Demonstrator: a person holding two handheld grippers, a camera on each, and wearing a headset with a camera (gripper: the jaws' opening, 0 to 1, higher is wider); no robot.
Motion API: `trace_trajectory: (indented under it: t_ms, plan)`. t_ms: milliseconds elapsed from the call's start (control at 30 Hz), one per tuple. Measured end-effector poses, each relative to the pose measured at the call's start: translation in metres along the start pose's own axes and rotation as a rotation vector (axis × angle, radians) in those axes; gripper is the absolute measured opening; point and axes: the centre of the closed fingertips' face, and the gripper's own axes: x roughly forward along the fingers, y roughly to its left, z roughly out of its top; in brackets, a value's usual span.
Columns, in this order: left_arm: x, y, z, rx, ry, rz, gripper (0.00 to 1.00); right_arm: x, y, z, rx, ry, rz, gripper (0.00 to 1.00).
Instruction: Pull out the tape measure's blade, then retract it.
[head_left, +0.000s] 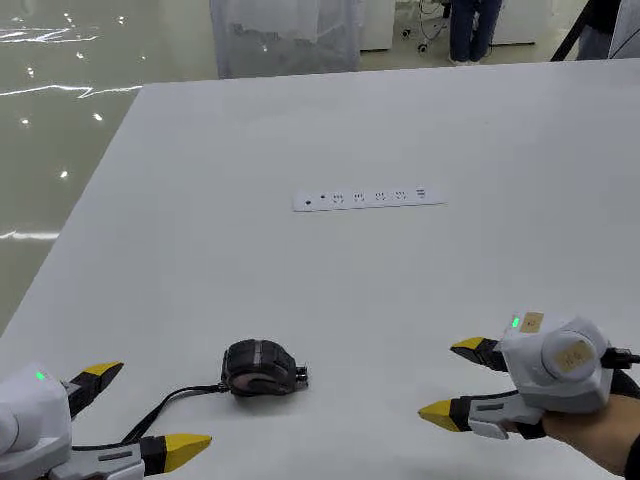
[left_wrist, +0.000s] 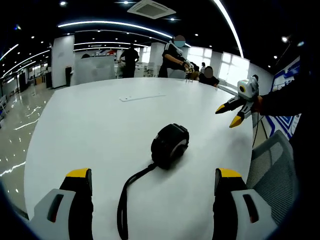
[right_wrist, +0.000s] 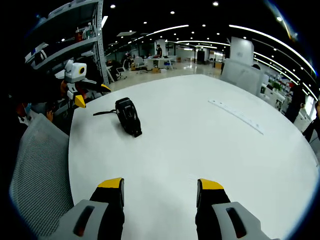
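Note:
A black tape measure (head_left: 260, 367) lies on the white table (head_left: 330, 270) near its front edge, with a black wrist strap (head_left: 165, 405) trailing to the left. Its blade is inside the case. My left gripper (head_left: 150, 412) is at the bottom left, open, a short way from the case, with the strap running between its jaws. The left gripper view has the tape measure (left_wrist: 170, 145) ahead of the left gripper (left_wrist: 152, 180). My right gripper (head_left: 455, 380) hovers open at the bottom right, well apart from the case. The right gripper view places the tape measure (right_wrist: 128, 116) far ahead of the right gripper (right_wrist: 161, 187).
A white power strip (head_left: 368, 198) lies flat at the table's middle. Beyond the table's left edge is glossy floor (head_left: 50, 120). A person's legs (head_left: 472, 28) stand past the far edge. People stand in the background of the left gripper view, and a mesh chair (left_wrist: 280, 170) is at its right.

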Motion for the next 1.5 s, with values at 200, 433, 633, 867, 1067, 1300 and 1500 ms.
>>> trace_trajectory:
  t_ms: [200,433,633,867,1067,1300,1500]
  plan:
    - [-0.009,0.012,-0.006,0.017,0.003,0.016,0.99,-0.017,-0.008,-0.009,-0.004,0.003,-0.024,0.63]
    - [-0.012,0.019,-0.005,0.010,0.012,0.017,0.99,-0.041,-0.019,-0.023,0.039,-0.017,-0.055,0.70]
    - [-0.013,0.021,-0.004,0.032,0.030,0.002,0.99,-0.055,-0.029,-0.038,0.056,-0.002,-0.082,0.74]
    - [-0.019,0.030,-0.005,0.047,0.053,0.013,0.99,-0.064,-0.032,-0.049,0.070,-0.014,-0.074,0.81]
    - [-0.027,0.032,-0.010,0.044,0.052,0.011,0.99,-0.071,-0.031,-0.061,0.070,-0.010,-0.070,0.93]
    - [-0.032,0.031,-0.009,0.069,0.018,0.016,0.99,-0.081,-0.038,-0.074,0.076,0.011,-0.077,0.99]
    - [-0.034,0.028,-0.009,0.059,0.012,0.009,0.99,-0.089,-0.042,-0.072,0.062,0.005,-0.097,0.99]
